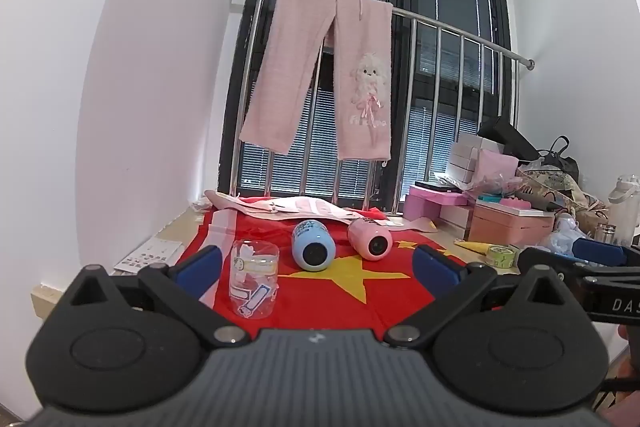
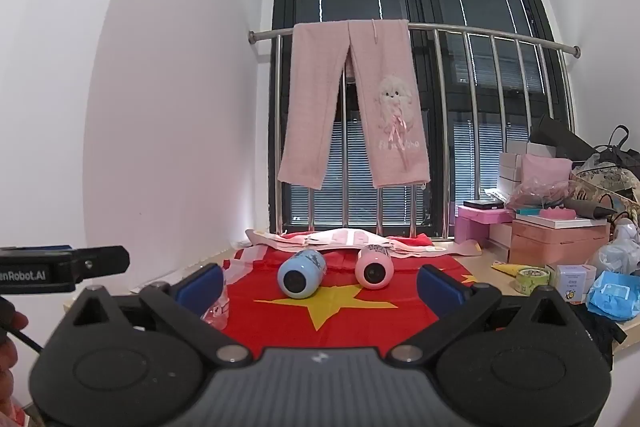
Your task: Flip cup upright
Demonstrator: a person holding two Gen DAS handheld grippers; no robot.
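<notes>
Two cups on their sides on our flag (image 1: 320, 287), blue cup (image 1: 313, 245), pink cup (image 1: 369, 239), our left gripper (image 1: 318, 265) and right gripper (image 2: 320, 285) spread wide, holding nothing.

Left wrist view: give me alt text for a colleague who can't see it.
Open left gripper hovers over a red flag cloth with yellow stars, where a blue cup and a pink cup lie on their sides. A clear plastic cup with stickers stands by its left finger.
</notes>
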